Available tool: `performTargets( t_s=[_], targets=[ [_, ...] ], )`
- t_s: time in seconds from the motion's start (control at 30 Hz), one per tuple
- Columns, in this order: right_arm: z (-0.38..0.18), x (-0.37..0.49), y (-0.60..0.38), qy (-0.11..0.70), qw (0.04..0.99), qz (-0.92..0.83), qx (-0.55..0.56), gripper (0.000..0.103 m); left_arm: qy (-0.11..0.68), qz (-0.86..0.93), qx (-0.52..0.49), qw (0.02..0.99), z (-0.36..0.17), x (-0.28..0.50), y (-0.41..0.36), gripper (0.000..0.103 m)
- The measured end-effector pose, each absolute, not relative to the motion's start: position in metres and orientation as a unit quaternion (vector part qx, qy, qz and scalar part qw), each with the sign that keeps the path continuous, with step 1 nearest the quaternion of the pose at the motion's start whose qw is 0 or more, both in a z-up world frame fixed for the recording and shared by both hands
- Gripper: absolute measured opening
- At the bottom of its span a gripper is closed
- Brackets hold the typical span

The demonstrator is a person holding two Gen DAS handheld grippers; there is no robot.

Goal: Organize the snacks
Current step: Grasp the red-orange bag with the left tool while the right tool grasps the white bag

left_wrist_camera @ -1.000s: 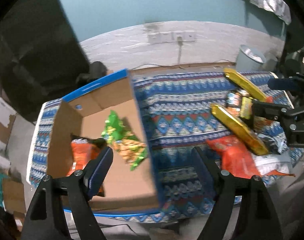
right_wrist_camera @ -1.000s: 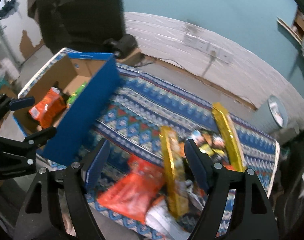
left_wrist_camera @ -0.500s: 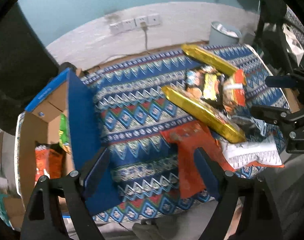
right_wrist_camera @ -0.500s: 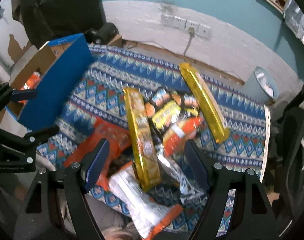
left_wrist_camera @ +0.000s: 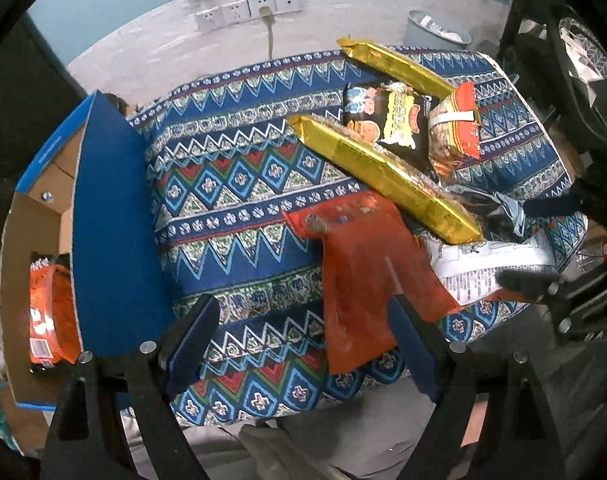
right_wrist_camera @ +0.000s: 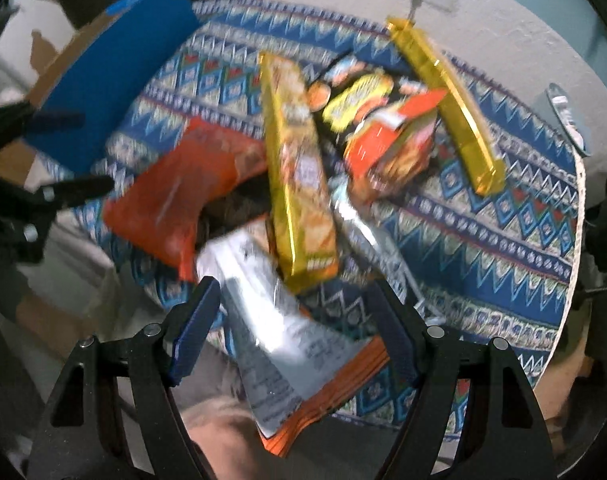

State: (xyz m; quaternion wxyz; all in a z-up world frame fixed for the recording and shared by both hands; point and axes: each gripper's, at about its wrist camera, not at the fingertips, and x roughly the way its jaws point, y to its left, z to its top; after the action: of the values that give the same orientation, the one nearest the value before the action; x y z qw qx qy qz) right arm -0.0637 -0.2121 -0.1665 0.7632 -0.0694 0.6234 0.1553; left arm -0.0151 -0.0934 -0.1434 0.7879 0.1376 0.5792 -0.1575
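A pile of snacks lies on a patterned blue cloth (left_wrist_camera: 243,184): two long gold packs (left_wrist_camera: 383,172) (left_wrist_camera: 395,66), a black-and-yellow bag (left_wrist_camera: 383,118), an orange noodle pack (left_wrist_camera: 455,128), a flat orange bag (left_wrist_camera: 363,276) and a white-backed pack (left_wrist_camera: 491,264). My left gripper (left_wrist_camera: 303,336) is open, just in front of the flat orange bag. My right gripper (right_wrist_camera: 295,328) is open over the white-backed pack (right_wrist_camera: 271,344) and the near end of a gold pack (right_wrist_camera: 299,168). A blue cardboard box (left_wrist_camera: 107,220) at the left holds an orange bag (left_wrist_camera: 49,312).
A grey bin (left_wrist_camera: 435,36) stands behind the table at the right. Wall sockets (left_wrist_camera: 247,10) with a plugged cable are on the back wall. Dark chair or stand parts (left_wrist_camera: 575,92) crowd the right side. The table's front edge is close below both grippers.
Both grippers have swung from the box toward the snack pile. The left now faces the flat orange bag; the right has dropped closer over the white-backed pack. Both stayed open.
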Motion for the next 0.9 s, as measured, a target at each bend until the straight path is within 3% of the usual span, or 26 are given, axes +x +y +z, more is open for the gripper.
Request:
performTargets(
  t_s=[0.17,0.23,0.3,0.53,0.9],
  targets=[
    [-0.185,-0.068,-0.199,0.641,0.743,0.158,-0.104,0.076,0.584,-0.161,0.132,0.785,-0.144,-0.015,-0.097,0.087],
    [-0.193,-0.066,-0.196,0.647,0.737,0.156,-0.117,0.061,0.584,-0.161,0.135,0.784,-0.146,-0.015,-0.099,0.087],
    [-0.200,-0.066,-0.193,0.654,0.730,0.155,-0.125,0.051,0.585,-0.161,0.136,0.783,-0.148,-0.014,-0.102,0.087],
    [-0.205,-0.047,-0.200,0.642,0.753,0.116,-0.088,0.038,0.589,-0.144,0.125,0.786,-0.161,0.001,-0.112,0.087],
    [-0.204,-0.028,-0.221,0.631,0.769,0.096,-0.041,0.037,0.636,-0.127,0.050,0.759,-0.191,0.024,-0.126,0.087]
  ],
)
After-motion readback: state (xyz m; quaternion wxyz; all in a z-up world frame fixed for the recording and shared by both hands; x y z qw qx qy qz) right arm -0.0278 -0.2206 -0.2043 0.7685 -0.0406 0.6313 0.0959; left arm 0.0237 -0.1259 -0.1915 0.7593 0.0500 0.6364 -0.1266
